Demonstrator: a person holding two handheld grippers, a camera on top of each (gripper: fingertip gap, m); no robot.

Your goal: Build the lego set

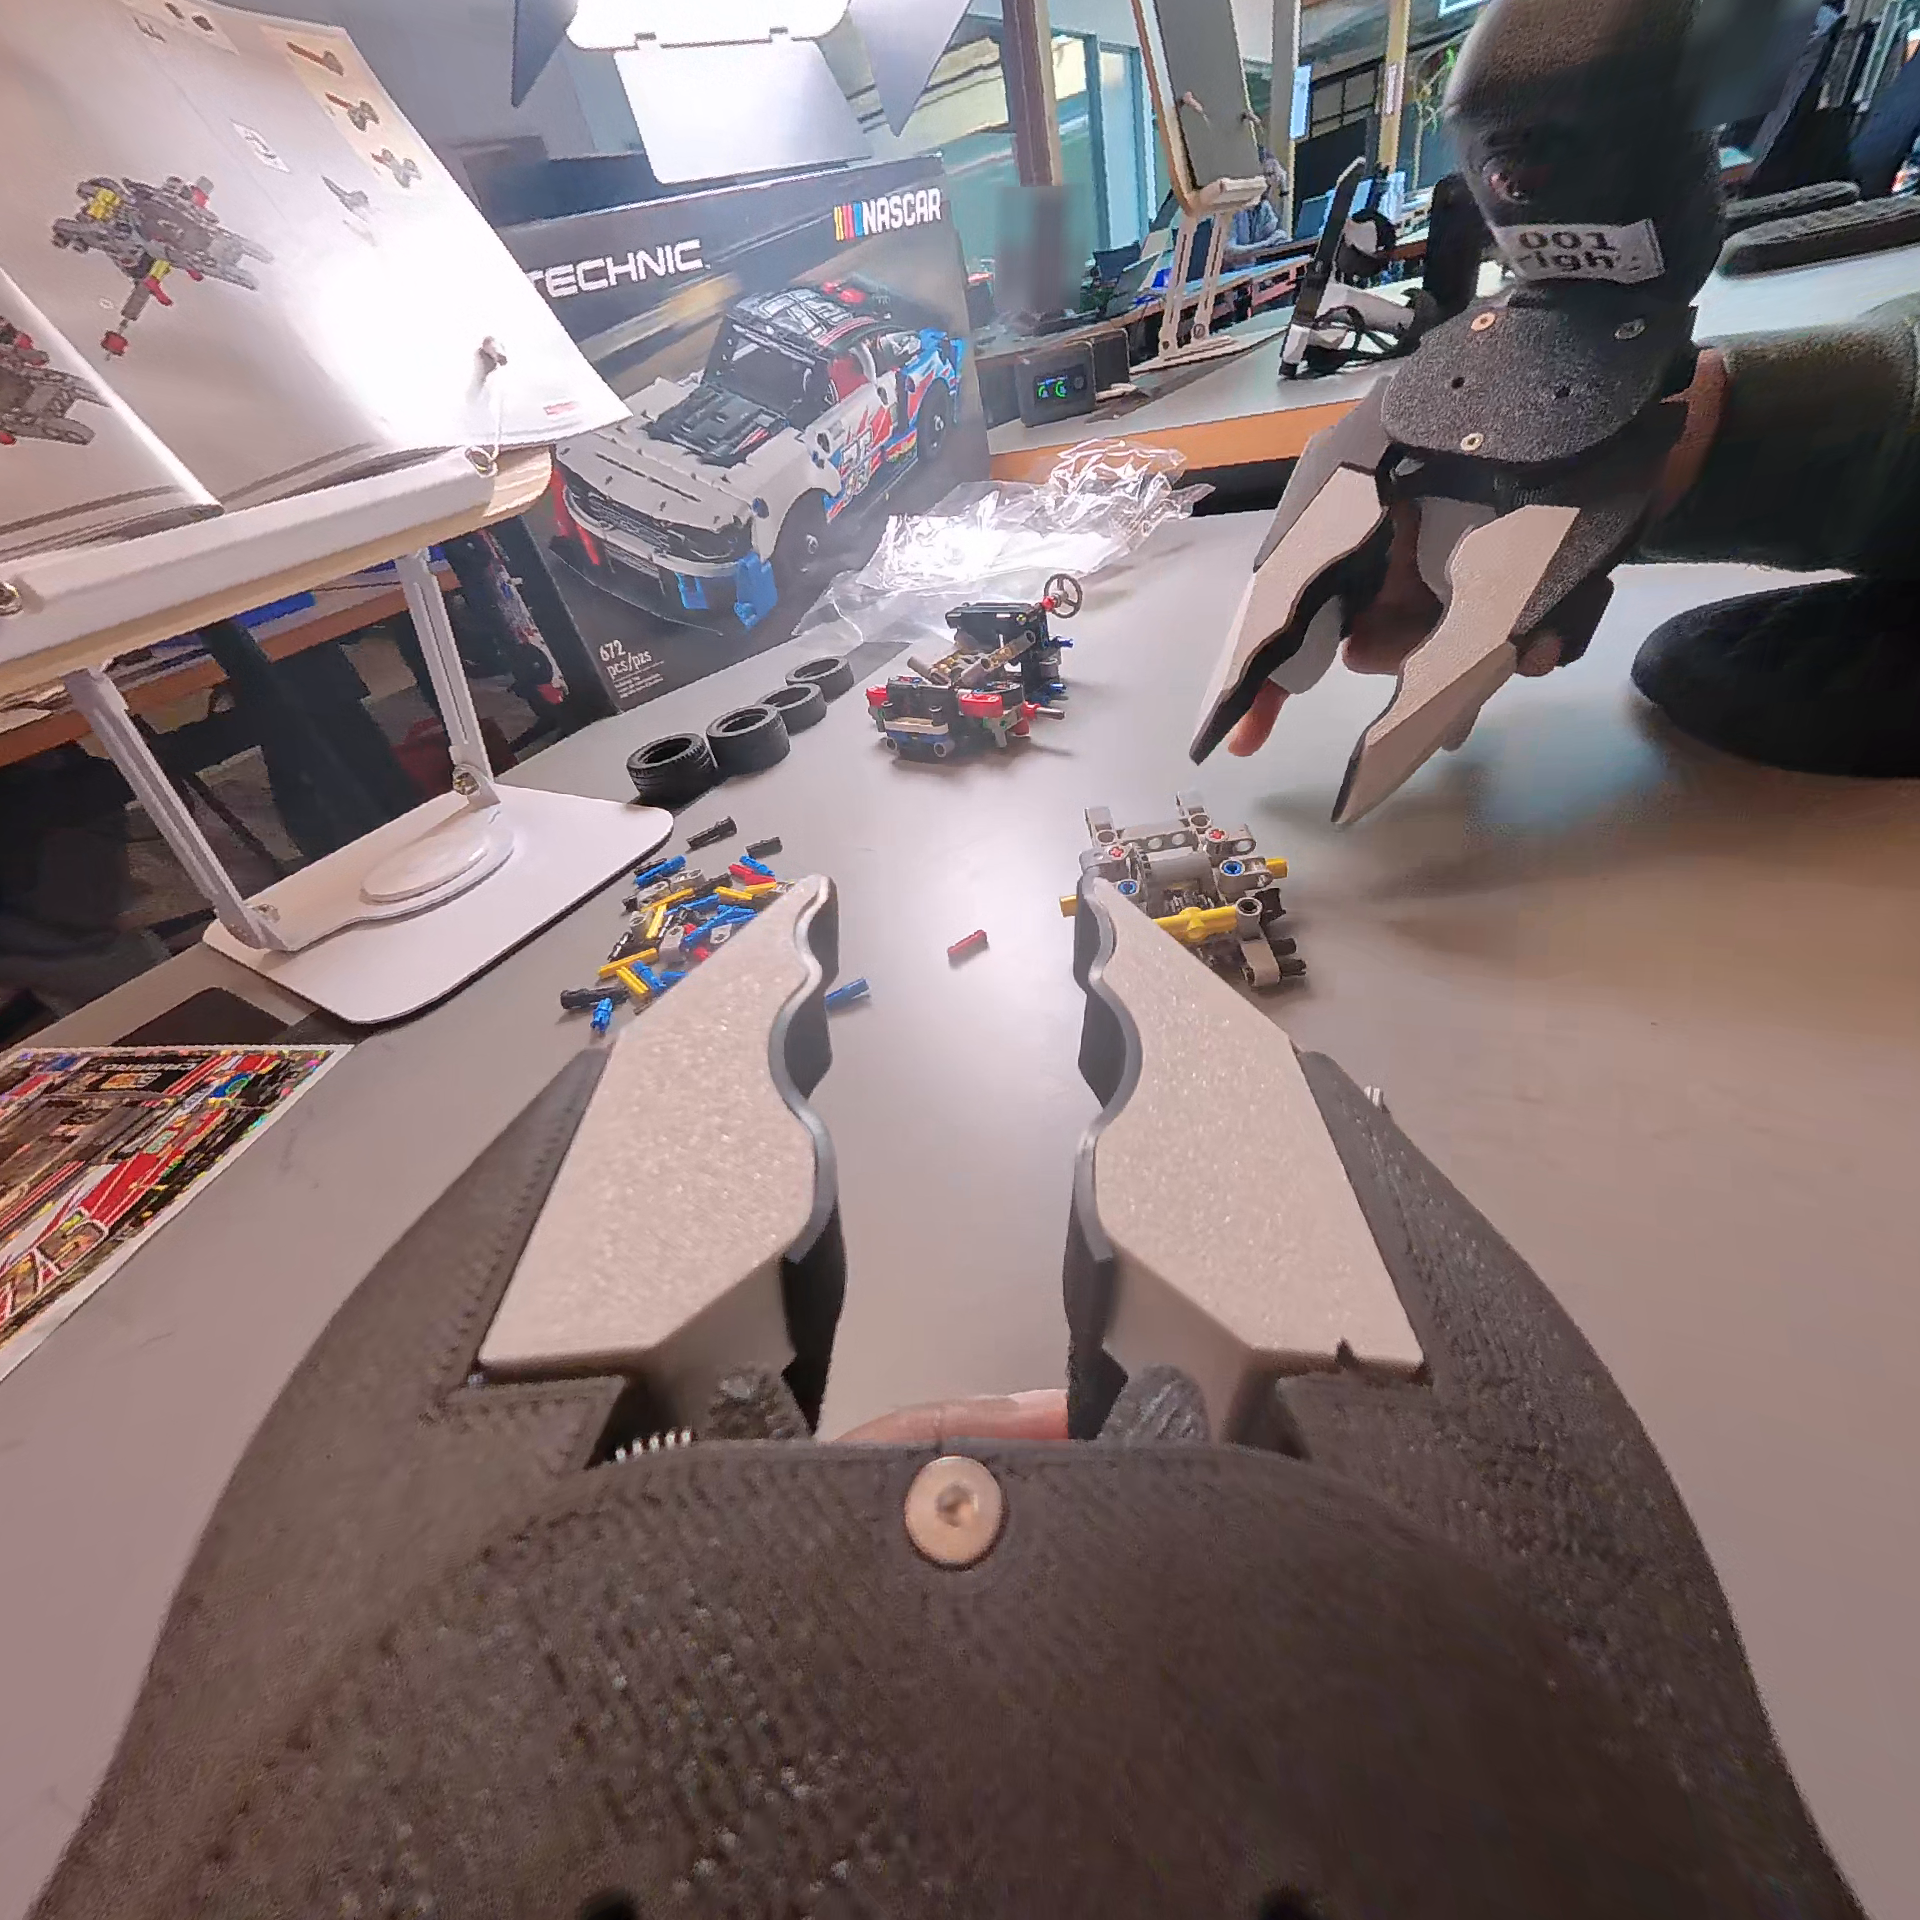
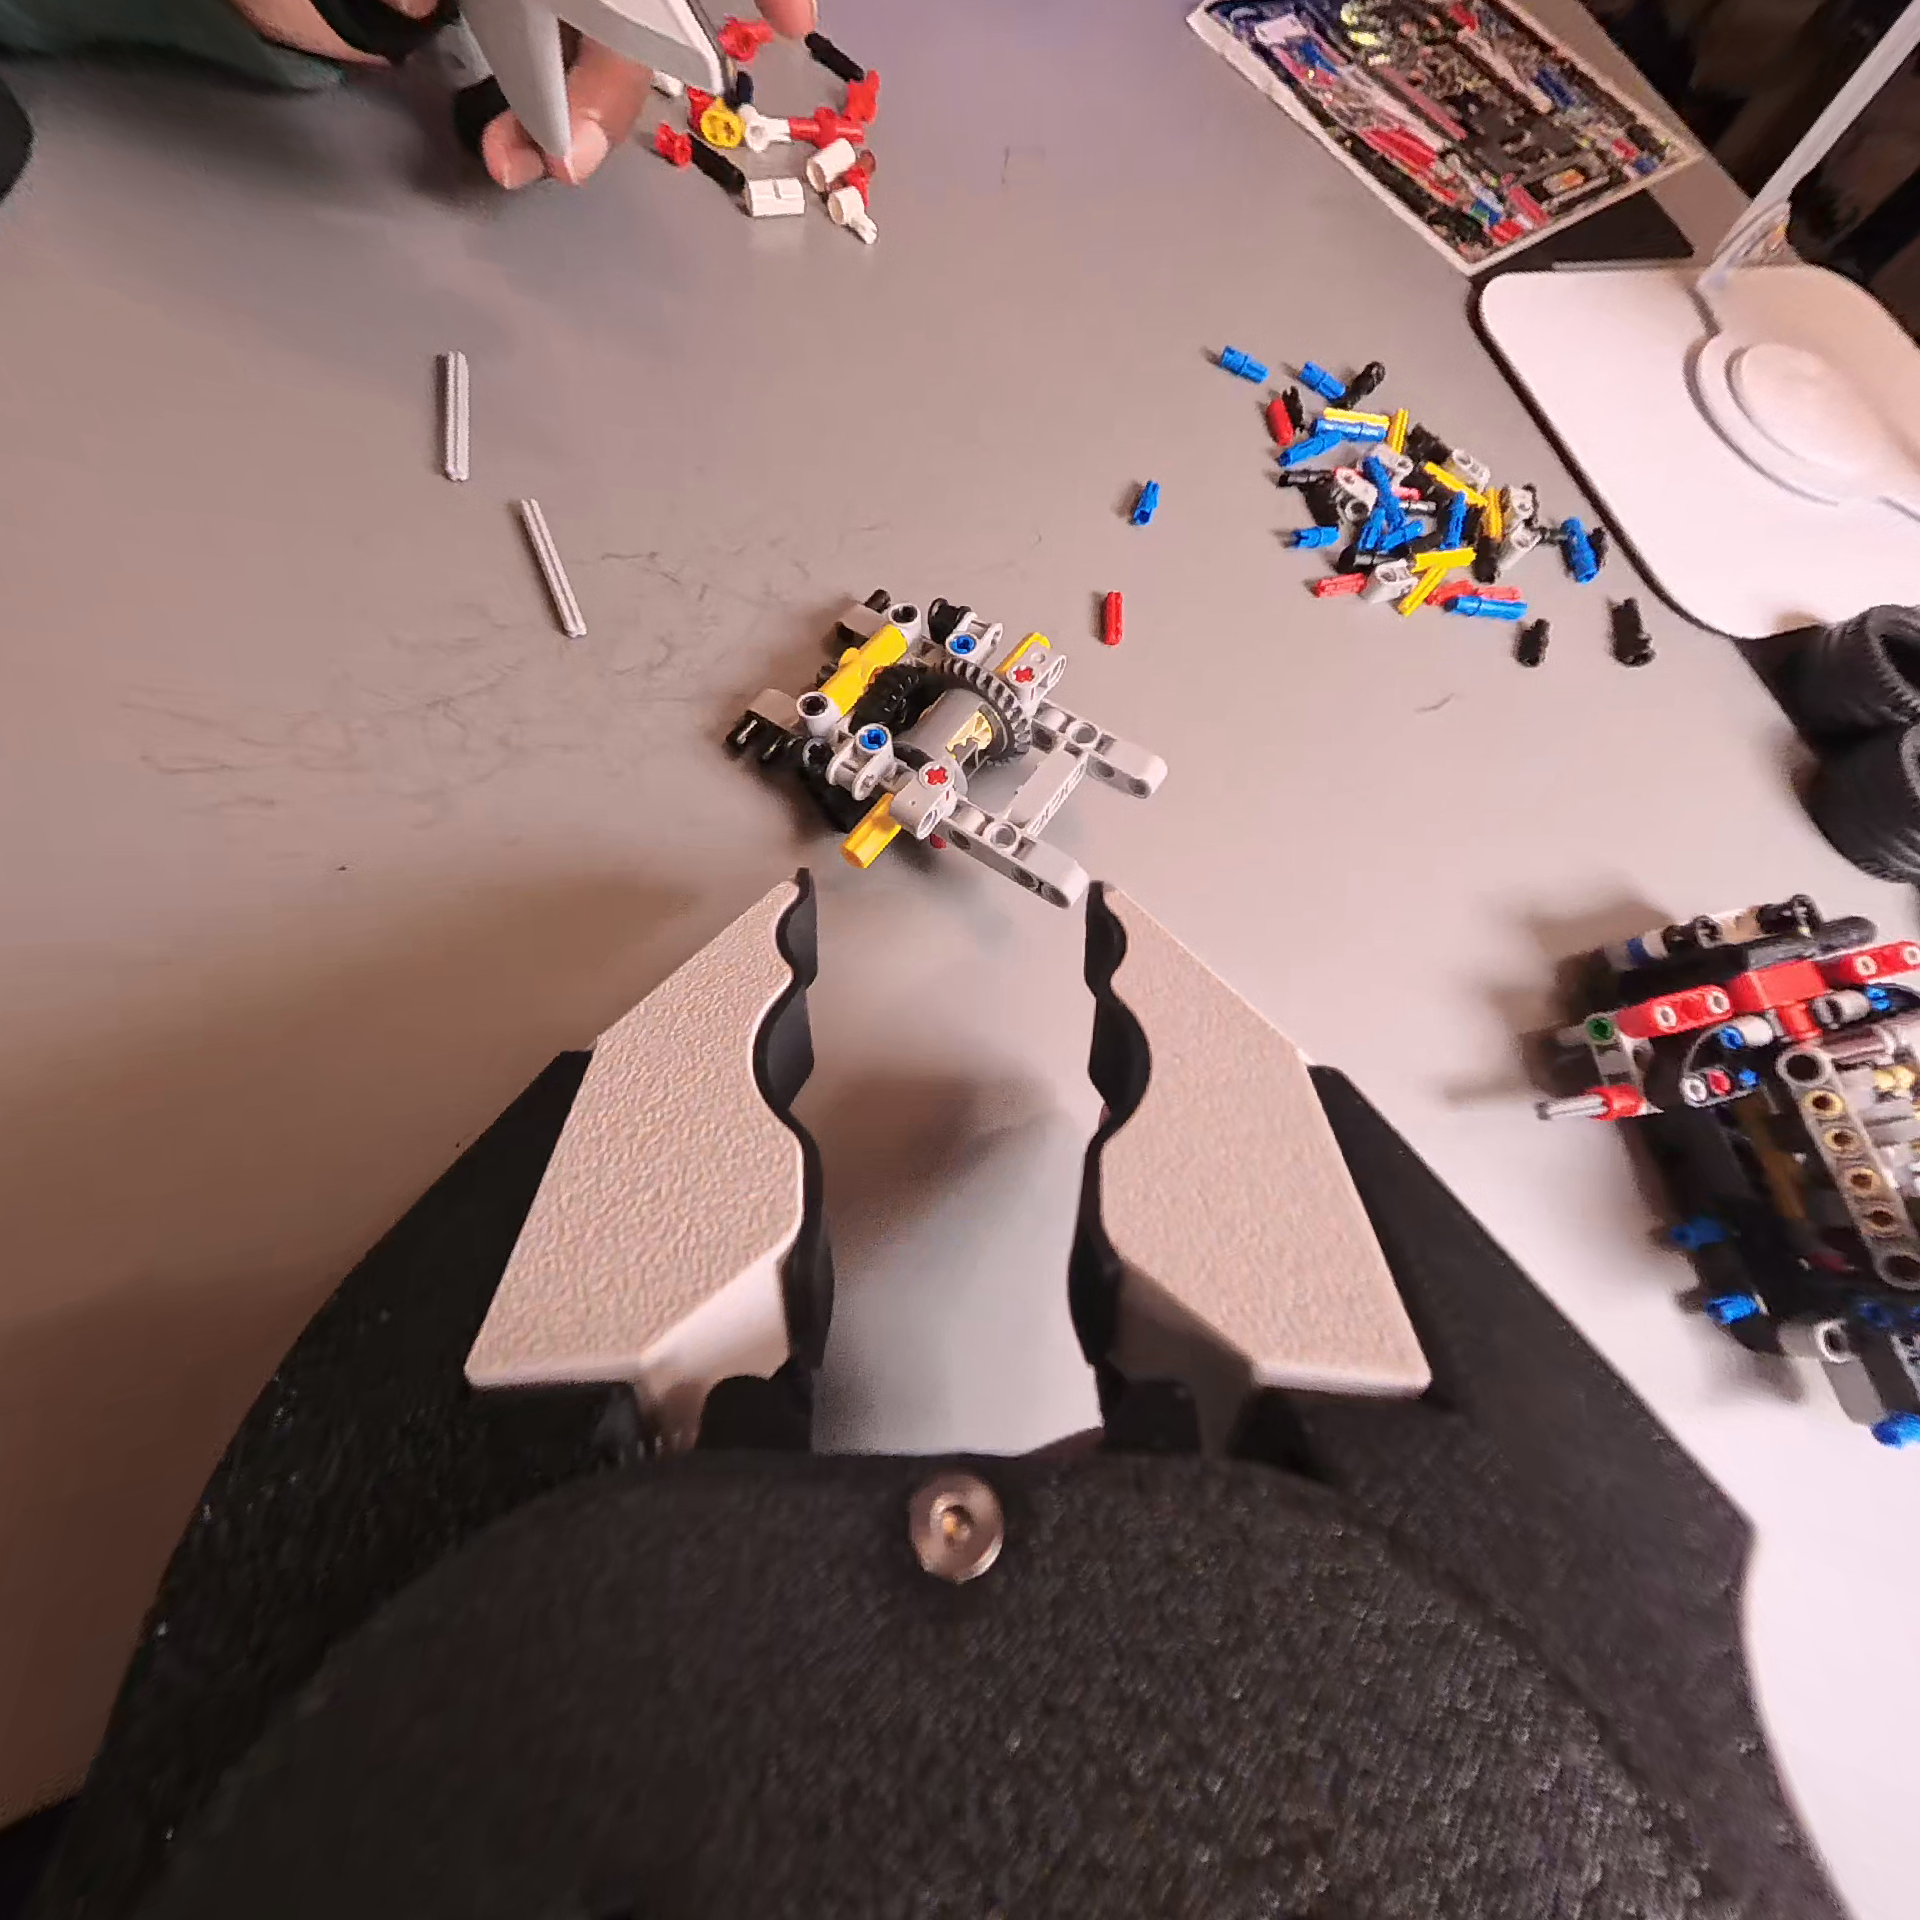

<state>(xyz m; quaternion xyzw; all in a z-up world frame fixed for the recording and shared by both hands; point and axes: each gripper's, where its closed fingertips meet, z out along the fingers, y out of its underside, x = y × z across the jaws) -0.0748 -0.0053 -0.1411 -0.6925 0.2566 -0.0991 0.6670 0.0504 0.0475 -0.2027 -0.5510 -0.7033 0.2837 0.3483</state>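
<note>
A small grey gear sub-assembly [image 2: 935, 727] with yellow axles lies on the grey table, just beyond my right gripper [image 2: 948, 894], which is open and empty. It also shows in the left wrist view [image 1: 1184, 894], beside my left gripper [image 1: 956, 904], which is open and empty too. A larger black and red chassis assembly [image 1: 977, 675] [image 2: 1766, 1122] sits apart from it. A loose red pin [image 2: 1112, 618] [image 1: 966, 943] lies near the sub-assembly. The right gripper [image 1: 1278, 769] hovers above the table. The left gripper [image 2: 639, 120] is at a small pile of red and white parts [image 2: 790, 135].
A pile of blue, yellow and black pins [image 2: 1423, 499] [image 1: 686, 925] lies by the white stand base [image 2: 1714, 416]. Two grey axles [image 2: 454, 416] lie at the left. Tyres [image 1: 738, 727], the set's box [image 1: 769, 436], the instruction booklet [image 1: 208, 260], a sticker sheet [image 1: 114, 1164] and a plastic bag [image 1: 1039, 520] surround the area. Spacing between my two grippers at the tips: around 15 cm. The loose red pin [image 2: 1112, 618] sits 10 cm or so from the ends of my right fingers. My left wrist view [image 1: 965, 945] looks at it from another angle.
</note>
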